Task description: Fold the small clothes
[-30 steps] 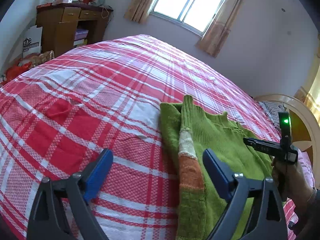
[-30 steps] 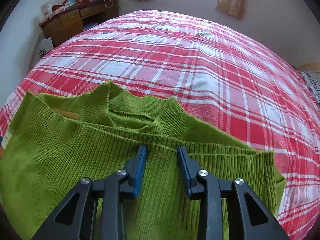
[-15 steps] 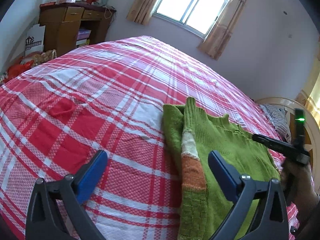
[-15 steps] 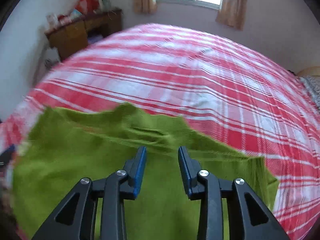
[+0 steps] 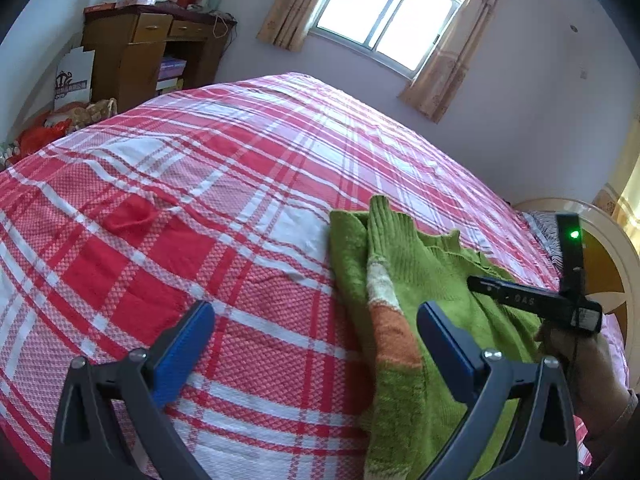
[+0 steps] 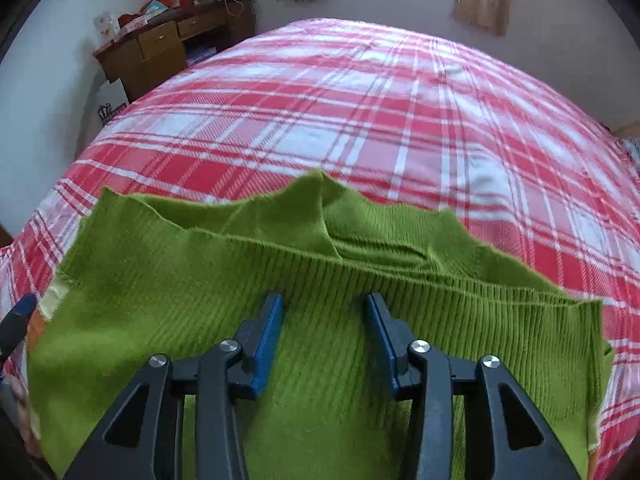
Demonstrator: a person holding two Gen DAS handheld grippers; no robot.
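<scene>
A green knit sweater (image 5: 416, 280) with a cream and orange stripe lies folded on the red plaid bedspread (image 5: 200, 200). My left gripper (image 5: 316, 316) stands wide open over the sweater's left edge, with nothing between its blue pads. In the right wrist view the sweater (image 6: 200, 280) fills the foreground, its ribbed hem and collar folded across the top. My right gripper (image 6: 324, 302) hovers over the ribbed part with its jaws opening; the pads press on nothing. The left wrist view shows the right gripper's body (image 5: 532, 300) in a hand (image 5: 580, 364).
A wooden desk (image 5: 140, 48) piled with boxes stands against the far left wall, with bags on the floor beside it. A curtained window (image 5: 388, 12) is behind the bed. A round headboard (image 5: 612, 264) and a striped pillow (image 5: 544, 232) lie to the right.
The right gripper's jaws have spread apart and it has shifted a little over the sweater. The left gripper widened slightly and stayed in place.
</scene>
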